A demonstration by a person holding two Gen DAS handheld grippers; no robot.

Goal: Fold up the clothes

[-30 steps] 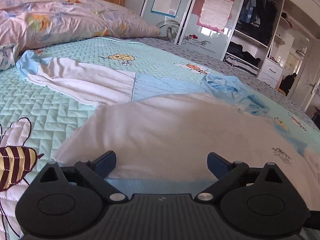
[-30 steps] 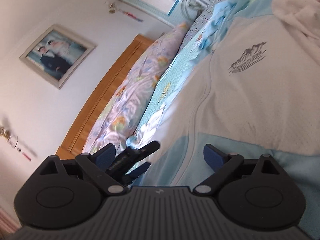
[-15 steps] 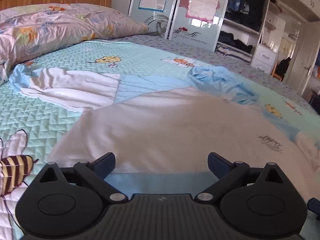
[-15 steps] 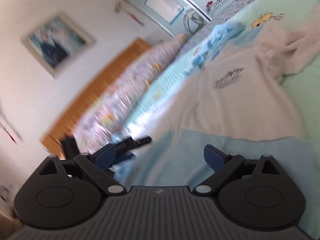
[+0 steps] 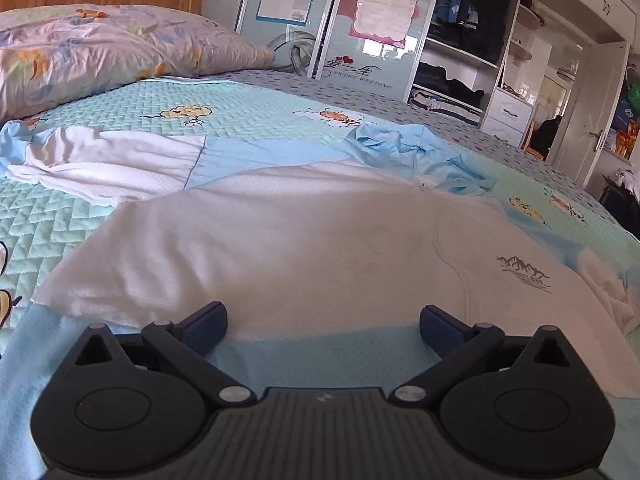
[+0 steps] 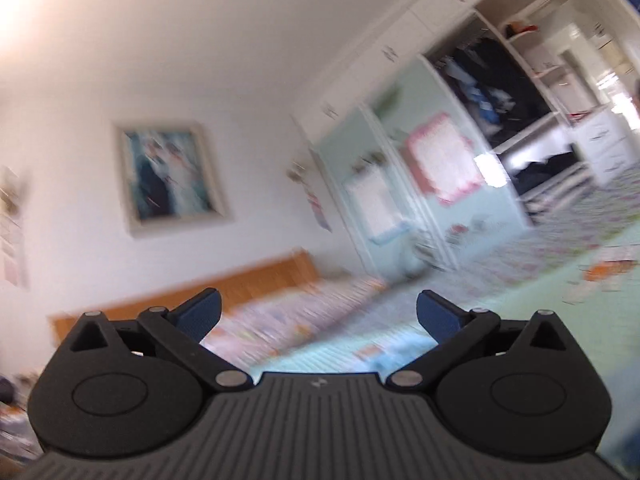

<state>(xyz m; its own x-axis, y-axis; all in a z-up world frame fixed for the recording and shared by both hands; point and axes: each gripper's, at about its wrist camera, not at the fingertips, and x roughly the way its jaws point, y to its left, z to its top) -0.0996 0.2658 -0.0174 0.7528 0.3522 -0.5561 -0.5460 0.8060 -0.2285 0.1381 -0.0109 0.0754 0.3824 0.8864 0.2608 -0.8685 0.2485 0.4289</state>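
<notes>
— Where do we have the white and blue jacket (image 5: 304,240)?
— Spread flat on the bed (image 5: 132,120), just ahead of our left gripper (image 5: 323,322), jaws wide, nothing between them.
— And our right gripper (image 6: 318,314)?
— Tilted up at the blurred wardrobe (image 6: 500,120); jaws have just been opening, spread wide, empty.

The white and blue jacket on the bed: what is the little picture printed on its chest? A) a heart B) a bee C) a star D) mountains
D: the left wrist view shows a small dark row of mountain peaks, with tiny lettering under it, on the white chest of the jacket.
</notes>
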